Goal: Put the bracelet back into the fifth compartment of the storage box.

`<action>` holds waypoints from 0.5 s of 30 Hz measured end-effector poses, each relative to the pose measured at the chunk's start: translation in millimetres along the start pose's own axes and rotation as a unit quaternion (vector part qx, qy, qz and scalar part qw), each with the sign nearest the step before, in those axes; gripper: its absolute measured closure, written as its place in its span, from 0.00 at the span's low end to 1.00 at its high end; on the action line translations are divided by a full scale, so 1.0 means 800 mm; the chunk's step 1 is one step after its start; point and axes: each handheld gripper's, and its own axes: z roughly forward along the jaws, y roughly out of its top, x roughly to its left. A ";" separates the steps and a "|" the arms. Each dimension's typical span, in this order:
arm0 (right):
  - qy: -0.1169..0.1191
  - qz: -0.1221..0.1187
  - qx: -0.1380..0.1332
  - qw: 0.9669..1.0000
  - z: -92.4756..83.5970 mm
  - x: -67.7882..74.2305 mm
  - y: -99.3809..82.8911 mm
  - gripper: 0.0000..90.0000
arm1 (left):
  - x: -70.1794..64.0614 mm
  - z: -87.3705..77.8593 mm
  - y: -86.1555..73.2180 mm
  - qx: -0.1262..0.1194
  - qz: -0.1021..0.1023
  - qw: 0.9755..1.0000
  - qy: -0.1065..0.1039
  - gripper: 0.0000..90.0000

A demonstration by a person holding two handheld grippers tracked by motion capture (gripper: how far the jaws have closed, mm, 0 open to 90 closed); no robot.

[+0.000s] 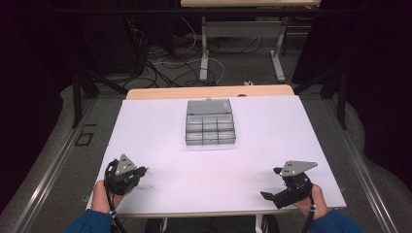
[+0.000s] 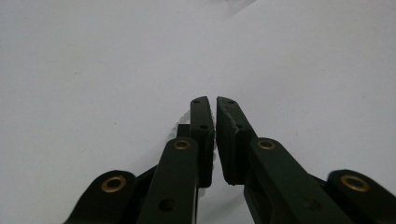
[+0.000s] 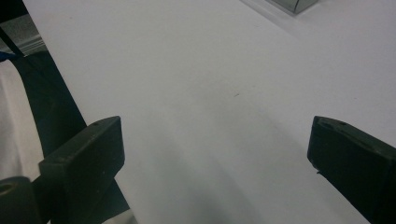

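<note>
A clear plastic organiser box (image 1: 210, 121) with several compartments and its lid raised at the back sits at the middle far part of the white table (image 1: 272, 131). My left gripper (image 1: 144, 170) rests at the near left of the table, jaws shut. In the left gripper view, the left gripper (image 2: 215, 100) has its pads nearly touching, and a small white ridged piece (image 2: 180, 119) peeks out beside the left pad; I cannot tell if it is pinched. My right gripper (image 1: 270, 183) lies at the near right, open wide. Nothing is between the pads of the right gripper (image 3: 215, 128).
A corner of the organiser box (image 3: 294, 3) shows at the top of the right gripper view. Beyond the table's wooden far edge (image 1: 209, 91) stand another desk's legs (image 1: 204, 58) and loose cables on the floor. Dark curtains flank both sides.
</note>
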 end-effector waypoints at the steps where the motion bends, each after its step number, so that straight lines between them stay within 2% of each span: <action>1: 0.000 -0.001 0.000 1.000 0.000 0.000 0.000 0.04 | 0.000 -0.001 0.000 -0.004 -0.002 1.000 0.001 0.95; 6: -0.001 0.002 0.001 1.000 0.000 0.000 0.000 0.04 | 0.001 -0.005 0.001 -0.016 0.002 1.000 0.003 0.95; 15: -0.004 0.000 0.001 1.000 0.001 0.000 0.000 0.04 | -0.001 -0.015 0.005 -0.040 -0.009 0.999 0.008 0.95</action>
